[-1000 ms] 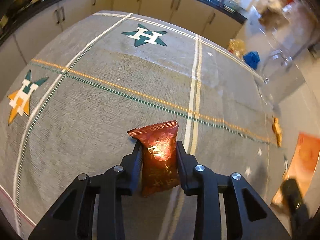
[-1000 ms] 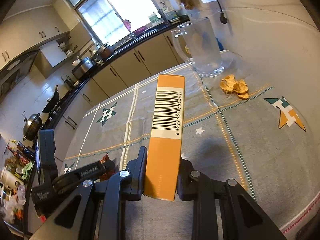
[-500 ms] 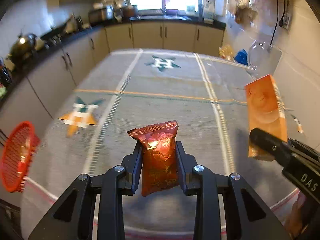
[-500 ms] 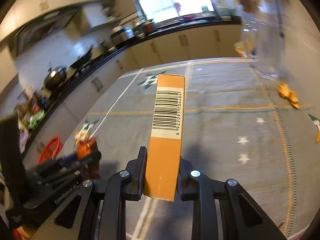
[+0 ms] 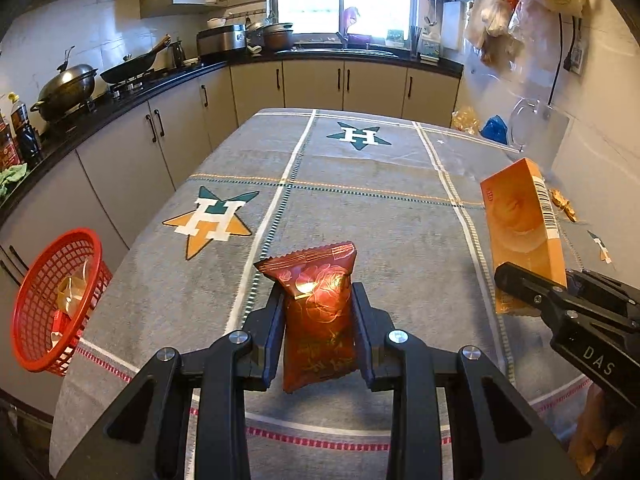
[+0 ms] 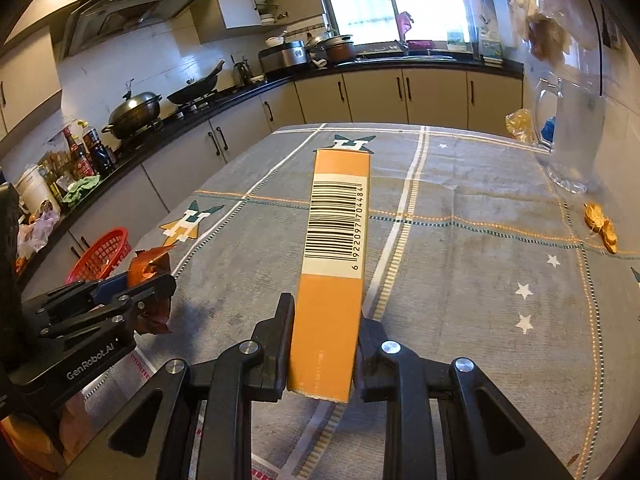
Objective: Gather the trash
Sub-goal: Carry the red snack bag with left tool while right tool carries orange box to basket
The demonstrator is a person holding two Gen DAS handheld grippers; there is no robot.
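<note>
Landmark: the table (image 5: pixel 360 216), covered by a grey star-patterned cloth.

Left of the table's near corner, below its edge, a red basket (image 5: pixel 52 300) holds a few wrappers.

Over the table's near edge, the left gripper (image 5: pixel 318 312) has its jaws narrowed onto a red packet (image 5: pixel 316 312); the pads press both sides and the packet is clear of the cloth.

Right of it, also above the table, the right gripper (image 6: pixel 324 344) clamps an orange box (image 6: pixel 334 264) by its lower end, barcode face up.

At the table's far right side stand a glass pitcher (image 6: pixel 572 140) and orange scraps (image 6: pixel 600 226).
</note>
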